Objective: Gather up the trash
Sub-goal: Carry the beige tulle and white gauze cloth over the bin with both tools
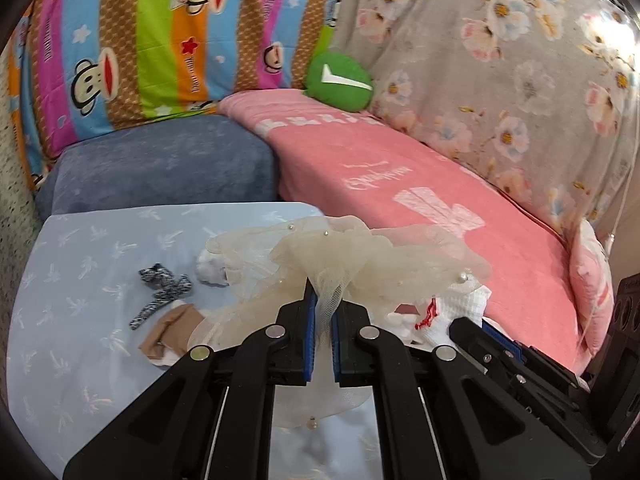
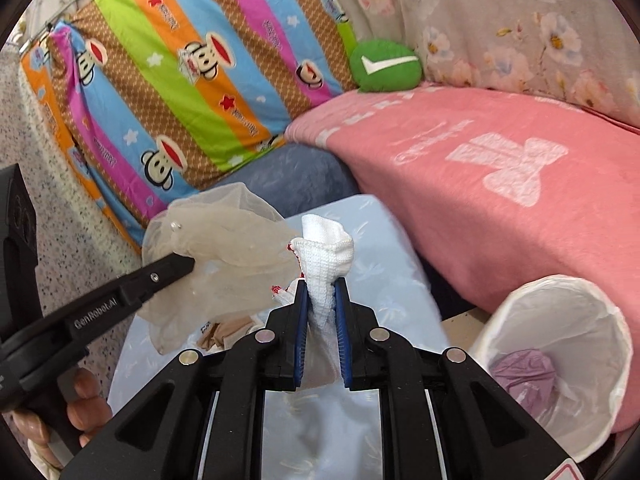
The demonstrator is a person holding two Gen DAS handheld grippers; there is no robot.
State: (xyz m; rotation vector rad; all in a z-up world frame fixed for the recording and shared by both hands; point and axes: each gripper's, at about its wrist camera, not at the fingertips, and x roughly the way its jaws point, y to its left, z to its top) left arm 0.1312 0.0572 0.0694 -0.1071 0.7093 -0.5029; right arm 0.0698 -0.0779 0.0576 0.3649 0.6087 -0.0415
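Observation:
My left gripper (image 1: 323, 304) is shut on a cream tulle bow with pearls (image 1: 360, 260), held above the light blue table (image 1: 80, 280). The bow also shows in the right wrist view (image 2: 224, 232), with the left gripper (image 2: 180, 266) at its edge. My right gripper (image 2: 321, 292) is shut on a white waffle cloth with red trim (image 2: 326, 256); the cloth also shows in the left wrist view (image 1: 448, 308). A white-lined trash bin (image 2: 560, 320) stands at the right, with a purple wad (image 2: 524, 372) inside.
On the table lie a black-and-white patterned strip (image 1: 160, 292), a tan stocking (image 1: 172, 332) and a white wad (image 1: 210, 270). A pink blanket (image 1: 420, 200), a blue cushion (image 1: 160, 160), a striped monkey pillow (image 1: 160, 40) and a green checkmark pillow (image 1: 340, 80) lie behind.

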